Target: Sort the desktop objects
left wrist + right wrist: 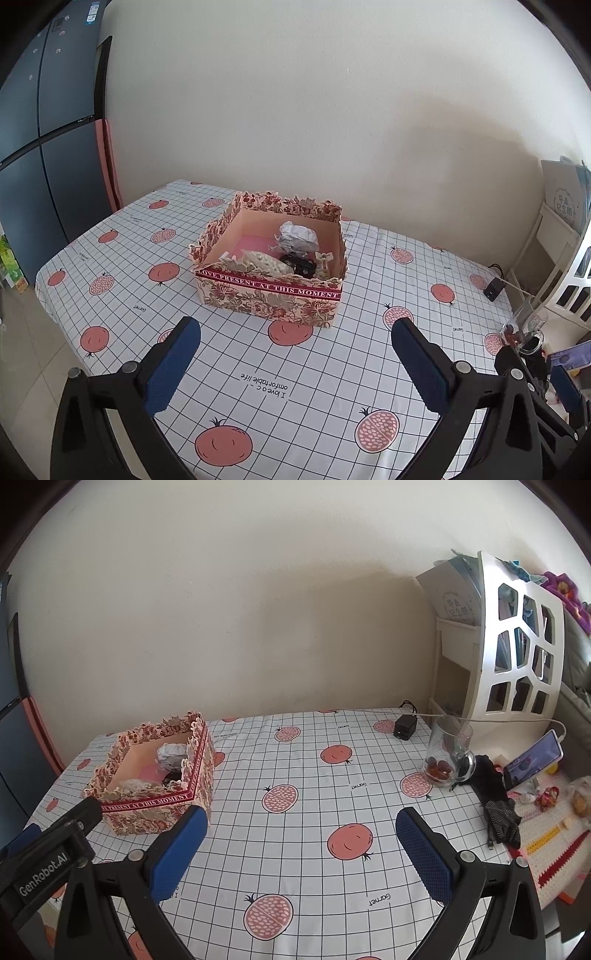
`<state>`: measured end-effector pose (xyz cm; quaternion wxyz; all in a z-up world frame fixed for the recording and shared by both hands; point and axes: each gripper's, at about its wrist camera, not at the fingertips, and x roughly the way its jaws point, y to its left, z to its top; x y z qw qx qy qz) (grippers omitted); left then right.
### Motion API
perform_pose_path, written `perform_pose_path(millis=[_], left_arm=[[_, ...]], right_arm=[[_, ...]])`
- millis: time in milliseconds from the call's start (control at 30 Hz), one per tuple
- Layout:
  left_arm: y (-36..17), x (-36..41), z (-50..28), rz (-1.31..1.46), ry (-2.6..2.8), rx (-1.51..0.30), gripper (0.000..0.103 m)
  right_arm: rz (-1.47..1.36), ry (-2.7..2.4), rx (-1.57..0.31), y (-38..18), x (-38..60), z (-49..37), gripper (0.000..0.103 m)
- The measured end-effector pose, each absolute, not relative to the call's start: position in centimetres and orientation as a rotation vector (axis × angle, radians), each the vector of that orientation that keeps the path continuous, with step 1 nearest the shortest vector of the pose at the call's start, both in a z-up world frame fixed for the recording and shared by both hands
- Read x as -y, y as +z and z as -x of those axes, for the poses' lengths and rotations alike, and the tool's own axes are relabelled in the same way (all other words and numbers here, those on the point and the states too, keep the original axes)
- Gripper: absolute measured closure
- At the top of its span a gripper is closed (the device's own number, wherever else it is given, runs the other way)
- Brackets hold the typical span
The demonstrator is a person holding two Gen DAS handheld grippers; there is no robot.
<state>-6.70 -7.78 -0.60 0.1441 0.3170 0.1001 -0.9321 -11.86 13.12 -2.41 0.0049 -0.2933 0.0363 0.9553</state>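
Note:
A floral cardboard box (266, 295) (162, 805) stands on the pomegranate tablecloth (332, 369) (314, 867). Inside lie a crumpled silver wad (299, 236) (170, 755), a white beaded piece (264, 260), a black item (301, 266) and a small cream figure (325, 264). My left gripper (295, 336) hangs open above the cloth in front of the box, nothing between its blue pads. My right gripper (301, 825) is open too, over bare cloth right of the box. The left gripper's body (48, 860) shows at the right wrist view's left edge.
A glass mug (448, 755) (524, 325) with red fruit stands at the table's right, a black charger (404, 727) (494, 288) behind it. A black cloth (496, 805), a phone (535, 758) and a white shelf (517, 646) lie further right. A dark fridge (48, 129) stands left.

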Motion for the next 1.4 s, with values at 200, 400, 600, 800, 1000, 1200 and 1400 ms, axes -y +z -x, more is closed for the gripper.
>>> perform_pose_path(millis=[200,400,600,800,1000,1200,1400], left_arm=[[-0.91,8.02,6.97,-0.947,-2.673,-0.298,0.0],[-1.15,7.83,7.36,-0.974,-2.652,-0.269,0.0],[-1.14,7.68,7.38,-0.972,-2.631,-0.24,0.0],[-1.32,7.71,7.64,-0.997,-2.619,-0.233,0.0],[-1.32,7.62,7.63,-0.997,-2.605,-0.218,0.0],[-1.22,7.57,7.58,-0.991,-2.601,-0.209,0.0],[-1.15,7.41,7.52,-0.982,-2.592,-0.193,0.0]], right_arm=[[0.931,2.992,-0.093,-2.51,-12.95,12.04,0.0],[0.94,2.987,-0.085,-2.65,-12.87,12.1,0.0],[0.932,2.988,-0.072,-2.57,-12.77,12.05,0.0],[0.925,2.987,-0.054,-2.55,-12.63,11.94,0.0],[0.925,2.99,-0.052,-2.52,-12.51,11.91,0.0],[0.923,2.989,-0.048,-2.45,-12.42,11.94,0.0],[0.928,2.988,-0.05,-2.43,-12.38,12.03,0.0]])
